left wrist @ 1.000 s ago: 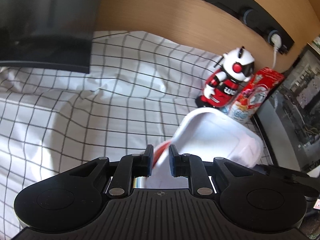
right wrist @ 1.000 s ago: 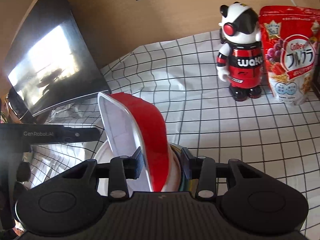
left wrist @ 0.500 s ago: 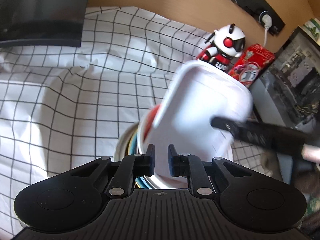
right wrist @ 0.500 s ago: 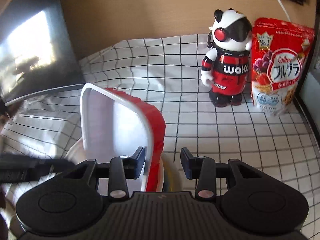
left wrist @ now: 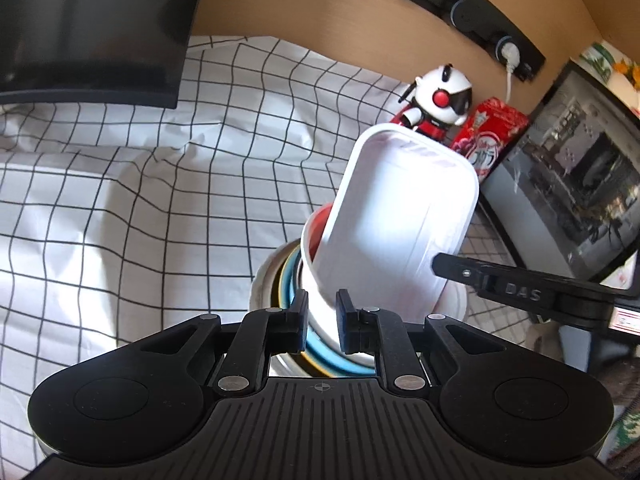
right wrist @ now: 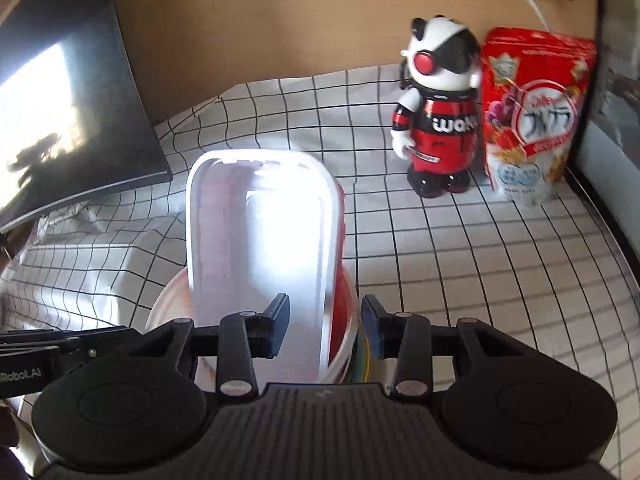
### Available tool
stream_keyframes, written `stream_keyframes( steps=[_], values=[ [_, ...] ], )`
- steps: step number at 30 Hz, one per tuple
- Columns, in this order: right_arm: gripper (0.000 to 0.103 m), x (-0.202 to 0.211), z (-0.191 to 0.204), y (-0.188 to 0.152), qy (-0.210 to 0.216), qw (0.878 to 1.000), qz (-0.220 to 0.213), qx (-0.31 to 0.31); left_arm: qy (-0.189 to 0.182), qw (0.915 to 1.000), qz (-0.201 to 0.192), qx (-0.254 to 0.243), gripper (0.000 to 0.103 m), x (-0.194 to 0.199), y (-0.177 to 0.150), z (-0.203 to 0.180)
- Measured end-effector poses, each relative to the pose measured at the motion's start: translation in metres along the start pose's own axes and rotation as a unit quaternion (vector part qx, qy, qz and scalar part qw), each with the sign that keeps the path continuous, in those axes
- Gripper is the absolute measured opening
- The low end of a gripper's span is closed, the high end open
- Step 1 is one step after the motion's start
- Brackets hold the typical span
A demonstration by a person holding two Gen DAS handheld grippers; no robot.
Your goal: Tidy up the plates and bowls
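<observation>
Left of centre, lower frame: left hand-held gripper (left wrist: 322, 322), jaws narrowly apart around the near rim of the stacked bowls (left wrist: 316, 344), clamped or not impossible to tell. Centre: red-and-white rectangular dish (right wrist: 260, 248) tilted in the topmost bowl. Right hand-held gripper (right wrist: 323, 330) apart, straddling the dish edge unclamped. Best lowered level, released gently, stack kept steady on the desk's checked cloth (left wrist: 120, 200).

ahead of me a checked cloth (right wrist: 460, 240) covers the table, rumpled at the left. a toy robot (right wrist: 438, 108) in red, white and black stands upright on it by the wooden wall (right wrist: 260, 40), a red cereal bag (right wrist: 534, 116) just beside it. a dark monitor (right wrist: 60, 92) stands at my left, a power strip (left wrist: 460, 12) on the wall.
</observation>
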State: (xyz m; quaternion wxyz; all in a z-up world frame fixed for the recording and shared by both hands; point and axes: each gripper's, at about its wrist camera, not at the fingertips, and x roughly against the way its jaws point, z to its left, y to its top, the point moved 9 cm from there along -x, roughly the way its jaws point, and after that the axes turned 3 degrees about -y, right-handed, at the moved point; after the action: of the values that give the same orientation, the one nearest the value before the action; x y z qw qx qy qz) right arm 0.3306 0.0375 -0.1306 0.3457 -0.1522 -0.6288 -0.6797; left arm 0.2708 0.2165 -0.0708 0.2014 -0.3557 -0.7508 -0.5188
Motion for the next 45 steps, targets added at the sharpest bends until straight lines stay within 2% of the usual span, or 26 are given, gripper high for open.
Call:
stream_keyframes(
  steps=[6, 14, 19, 21, 24, 27, 29, 33, 37, 41, 45],
  values=[
    [0.045, 0.017, -0.002, -0.013, -0.010, 1.000, -0.020, 0.001, -0.003, 0.9999, -0.016, 0.000, 0.016, 0.006, -0.016, -0.006],
    [0.046, 0.046, -0.003, -0.033, 0.016, 0.999, -0.045, 0.001, 0.002, 0.9995, -0.016, 0.026, 0.016, 0.016, -0.056, -0.020],
    [0.058, 0.070, -0.010, -0.062, 0.037, 0.998, -0.057, 0.000, 0.032, 0.9989, -0.027, 0.020, 0.016, 0.027, -0.092, -0.039],
    [0.059, 0.080, -0.018, -0.078, 0.044, 0.998, -0.054, -0.007, 0.040, 0.9983, -0.039, 0.016, 0.015, 0.035, -0.106, -0.051],
    [0.060, 0.095, -0.028, -0.098, 0.054, 0.997, -0.056, -0.018, 0.062, 0.9956, -0.069, 0.009, 0.015, 0.048, -0.125, -0.068],
    [0.065, 0.112, -0.036, -0.119, 0.067, 0.995, -0.077, -0.016, 0.104, 0.9892, -0.102, -0.016, 0.015, 0.059, -0.142, -0.085],
    [0.071, 0.123, -0.042, -0.133, 0.063, 0.993, -0.096, -0.005, 0.115, 0.9875, -0.105, -0.023, 0.015, 0.060, -0.154, -0.095],
    [0.073, 0.133, -0.049, -0.158, 0.057, 0.993, -0.103, 0.017, 0.110, 0.9893, -0.095, -0.014, 0.015, 0.058, -0.174, -0.105],
    [0.073, 0.138, -0.051, -0.170, 0.066, 0.993, -0.096, 0.023, 0.123, 0.9865, -0.104, -0.028, 0.015, 0.064, -0.186, -0.117],
    [0.073, 0.145, -0.050, -0.172, 0.053, 0.991, -0.112, 0.045, 0.145, 0.9811, -0.118, -0.048, 0.015, 0.072, -0.188, -0.125],
    [0.073, 0.149, -0.049, -0.171, 0.058, 0.990, -0.120, 0.051, 0.150, 0.9786, -0.123, -0.068, 0.015, 0.075, -0.188, -0.134]
  ],
)
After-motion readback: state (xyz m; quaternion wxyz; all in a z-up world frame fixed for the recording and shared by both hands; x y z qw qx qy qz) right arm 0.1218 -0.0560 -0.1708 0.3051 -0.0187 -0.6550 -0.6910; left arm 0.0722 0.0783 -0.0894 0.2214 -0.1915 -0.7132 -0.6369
